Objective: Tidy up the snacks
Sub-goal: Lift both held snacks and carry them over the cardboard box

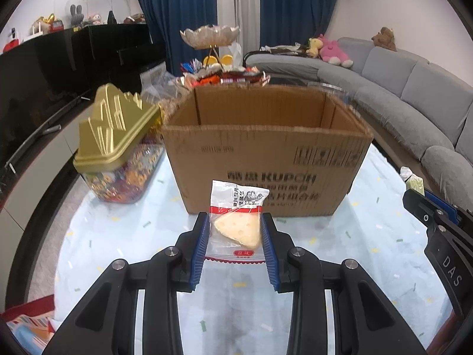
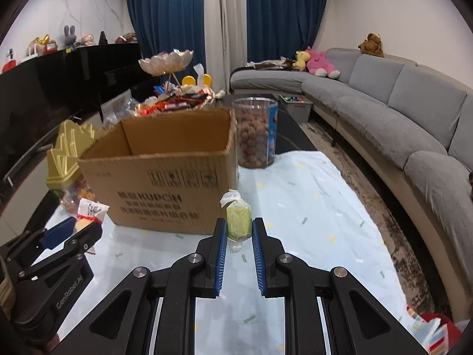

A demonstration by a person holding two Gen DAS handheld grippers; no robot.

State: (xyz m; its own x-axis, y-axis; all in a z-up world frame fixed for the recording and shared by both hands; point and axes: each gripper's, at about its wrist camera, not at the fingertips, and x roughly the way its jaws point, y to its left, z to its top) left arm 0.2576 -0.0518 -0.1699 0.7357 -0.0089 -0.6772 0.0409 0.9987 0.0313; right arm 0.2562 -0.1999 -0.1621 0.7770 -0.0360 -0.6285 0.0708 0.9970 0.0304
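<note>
My left gripper (image 1: 235, 224) is shut on a clear packet with a pale cheese-shaped snack (image 1: 238, 227), held above the table in front of an open cardboard box (image 1: 266, 153). My right gripper (image 2: 239, 226) is shut on a small green wrapped snack (image 2: 238, 220), also held off the table, to the right of the same box (image 2: 165, 171). In the right wrist view the left gripper (image 2: 79, 230) and its packet (image 2: 90, 210) show at the lower left. The right gripper (image 1: 419, 198) with the green snack (image 1: 415, 182) shows at the right edge of the left wrist view.
A jar with a gold lid (image 1: 115, 130) stands left of the box. A clear jar of brown balls (image 2: 255, 131) stands behind its right corner. A tiered dish (image 1: 210, 37) over piled snacks rises behind. The table has a pale blue cloth (image 2: 310, 213); a grey sofa (image 2: 399, 112) runs along the right.
</note>
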